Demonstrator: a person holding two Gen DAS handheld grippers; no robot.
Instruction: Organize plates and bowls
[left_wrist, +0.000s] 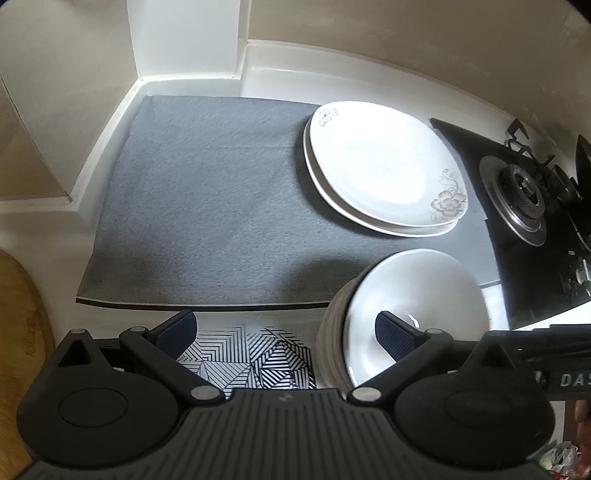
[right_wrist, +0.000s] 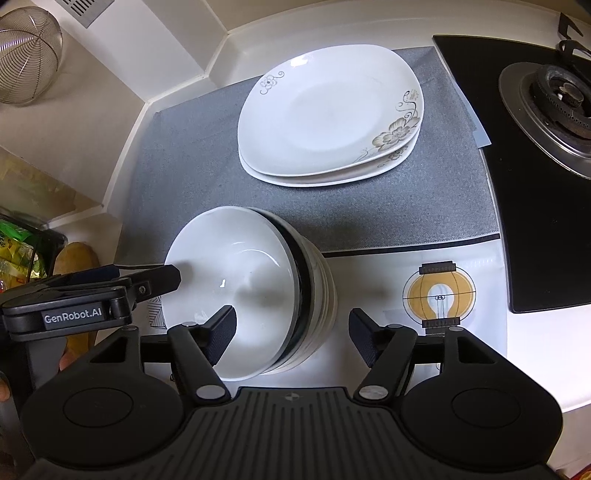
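Two stacks on the counter. Left gripper (left_wrist: 286, 334): fingers wide apart, nothing held, hovering over the patterned sheet (left_wrist: 251, 354) at the near edge of the grey mat (left_wrist: 207, 206); its right finger sits over the top bowl's rim. Bowl stack (right_wrist: 251, 295) stands at the mat's near edge, top bowl tilted. Right gripper (right_wrist: 291, 332): fingers spread wide, straddling the bowl stack's right side, left fingertip inside the top bowl; contact can't be judged. Two flower-print plates (right_wrist: 328, 114) stacked further back on the mat. Gas burner (right_wrist: 554, 110) far right.
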